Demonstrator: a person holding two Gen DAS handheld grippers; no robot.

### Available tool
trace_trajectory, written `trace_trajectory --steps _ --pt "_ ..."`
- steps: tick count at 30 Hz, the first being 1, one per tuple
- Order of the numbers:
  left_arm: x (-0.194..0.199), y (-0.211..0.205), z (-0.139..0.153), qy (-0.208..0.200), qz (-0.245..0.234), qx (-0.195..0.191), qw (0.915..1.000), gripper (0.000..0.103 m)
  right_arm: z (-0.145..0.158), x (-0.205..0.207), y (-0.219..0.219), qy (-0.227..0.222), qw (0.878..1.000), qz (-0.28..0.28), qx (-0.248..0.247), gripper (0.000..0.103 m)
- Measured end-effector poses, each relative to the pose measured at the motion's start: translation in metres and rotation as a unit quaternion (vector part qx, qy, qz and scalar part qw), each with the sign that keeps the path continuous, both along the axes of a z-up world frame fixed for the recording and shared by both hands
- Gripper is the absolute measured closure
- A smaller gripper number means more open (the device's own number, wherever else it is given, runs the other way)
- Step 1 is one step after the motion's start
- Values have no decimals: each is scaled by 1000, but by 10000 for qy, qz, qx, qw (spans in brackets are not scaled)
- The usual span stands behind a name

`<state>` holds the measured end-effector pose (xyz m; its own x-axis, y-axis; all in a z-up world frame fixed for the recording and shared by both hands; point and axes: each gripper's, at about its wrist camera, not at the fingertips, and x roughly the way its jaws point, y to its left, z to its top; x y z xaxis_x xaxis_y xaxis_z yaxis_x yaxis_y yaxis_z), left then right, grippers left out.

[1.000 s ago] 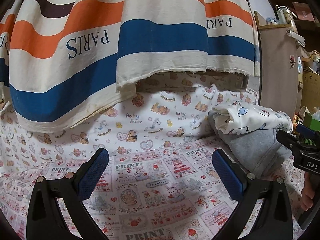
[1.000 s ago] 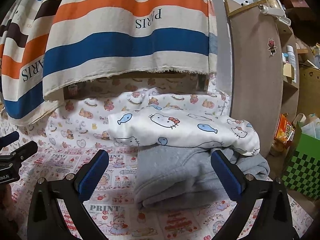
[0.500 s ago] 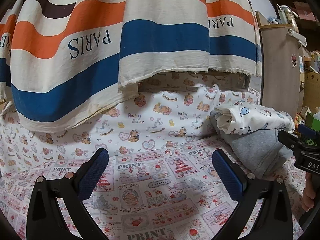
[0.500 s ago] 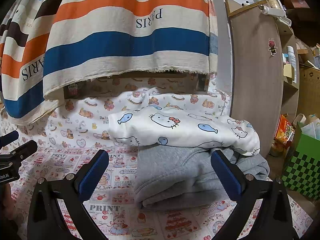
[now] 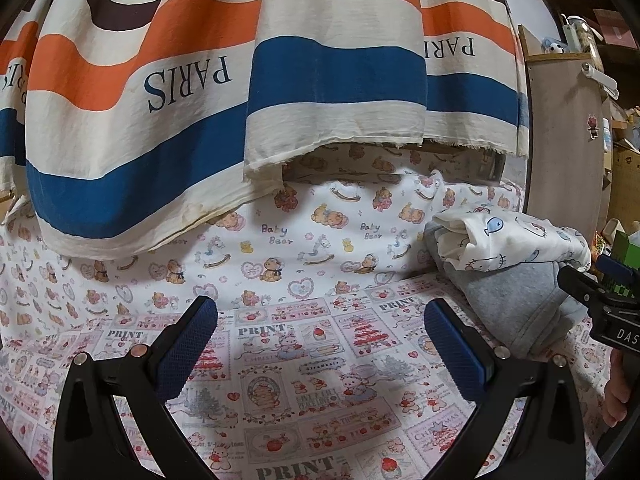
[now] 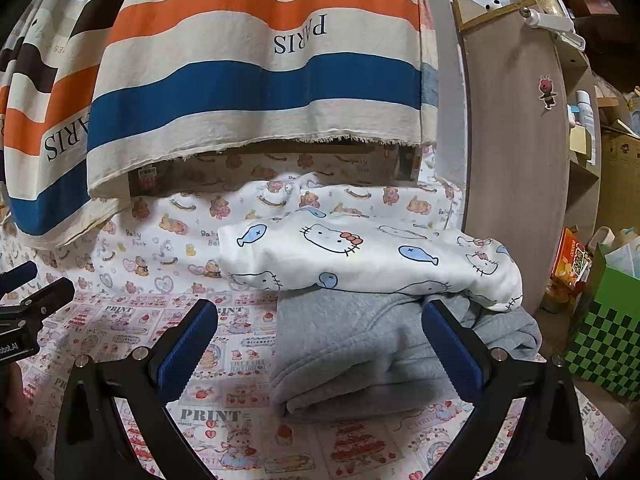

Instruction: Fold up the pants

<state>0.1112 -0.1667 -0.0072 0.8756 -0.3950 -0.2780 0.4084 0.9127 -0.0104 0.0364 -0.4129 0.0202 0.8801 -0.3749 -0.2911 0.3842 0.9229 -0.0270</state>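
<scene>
Folded grey pants (image 6: 360, 356) lie on the printed cloth surface (image 6: 224, 364), with a folded white cat-and-fish print garment (image 6: 360, 256) stacked on their far part. My right gripper (image 6: 320, 348) is open and empty, its fingers either side of the grey pants' near edge, slightly above. My left gripper (image 5: 320, 344) is open and empty over bare printed cloth (image 5: 304, 380); the stack of grey pants (image 5: 508, 300) and white garment (image 5: 516, 240) sits to its right. The right gripper's tip (image 5: 600, 292) shows at the right edge of the left wrist view.
A striped "PARIS" cloth (image 5: 200, 100) hangs behind, also in the right wrist view (image 6: 240, 80). A wooden shelf unit (image 6: 516, 160) stands right. A green checkered box (image 6: 608, 332) and snack packets sit at far right. The left gripper's tip (image 6: 28, 304) shows at left.
Both grippers drew back slightly, still open; the stack appears a little farther right in the left wrist view. The clothes have not moved.
</scene>
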Motion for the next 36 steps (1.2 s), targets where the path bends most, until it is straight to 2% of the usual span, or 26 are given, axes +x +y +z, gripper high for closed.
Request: trace_trajectory --steps 13,28,36 --pt "4 2 -1 168 44 -7 9998 0 -1 0 1 12 10000 22 -11 0" --pt "4 3 -1 173 61 -7 9998 0 -1 0 1 18 10000 25 -13 0" --pt "2 0 -1 87 131 117 9998 0 -1 0 1 5 10000 11 -13 0"
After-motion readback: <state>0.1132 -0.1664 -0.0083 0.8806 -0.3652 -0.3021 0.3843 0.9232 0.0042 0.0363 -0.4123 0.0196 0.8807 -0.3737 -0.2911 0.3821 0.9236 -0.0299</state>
